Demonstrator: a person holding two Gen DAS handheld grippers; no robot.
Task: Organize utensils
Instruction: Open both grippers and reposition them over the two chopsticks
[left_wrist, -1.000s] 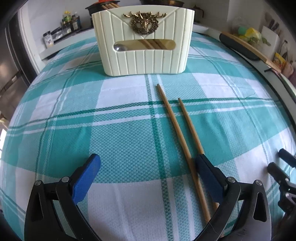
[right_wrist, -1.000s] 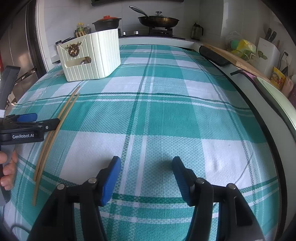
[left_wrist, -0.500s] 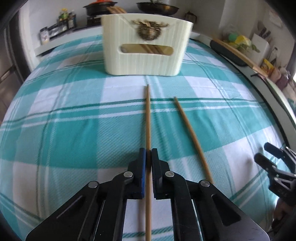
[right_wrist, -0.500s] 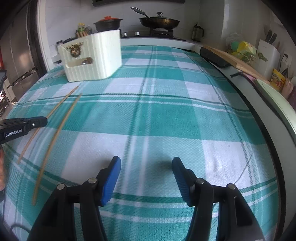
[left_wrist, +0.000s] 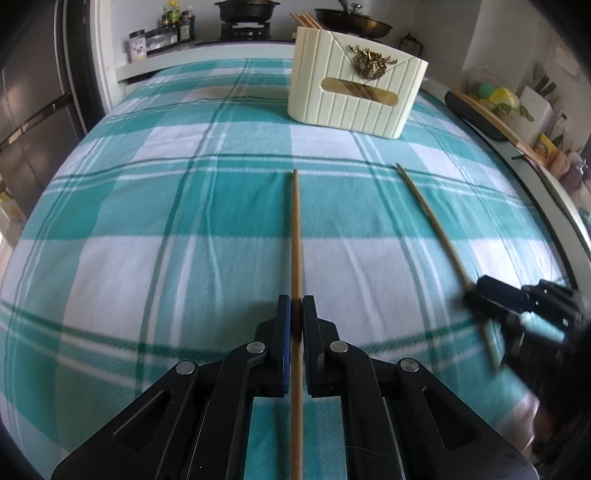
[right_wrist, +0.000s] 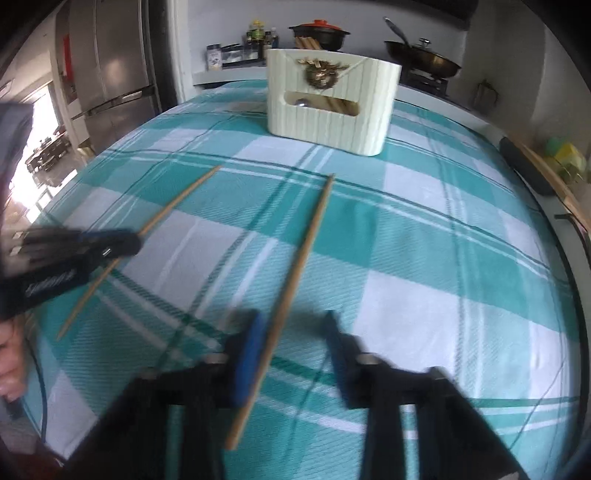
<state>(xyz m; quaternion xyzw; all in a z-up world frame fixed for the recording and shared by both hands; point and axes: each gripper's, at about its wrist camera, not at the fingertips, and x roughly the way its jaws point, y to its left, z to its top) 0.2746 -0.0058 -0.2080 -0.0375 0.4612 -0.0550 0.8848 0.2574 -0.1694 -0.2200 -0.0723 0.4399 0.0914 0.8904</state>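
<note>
Because the cream ribbed plastic utensil holder (left_wrist: 356, 96) takes chopsticks upright, my left gripper (left_wrist: 293, 317) pinches one thin wooden chopstick (left_wrist: 295, 236) lengthwise. My right gripper (right_wrist: 293, 332) straddles the second wooden chopstick (right_wrist: 295, 273), jaws spread.

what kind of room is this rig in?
Most likely a home kitchen. A wok and a pot with a red lid sit on a stove behind the table, a steel fridge stands to one side, and the cream utensil holder sits on a checked tablecloth.
</note>
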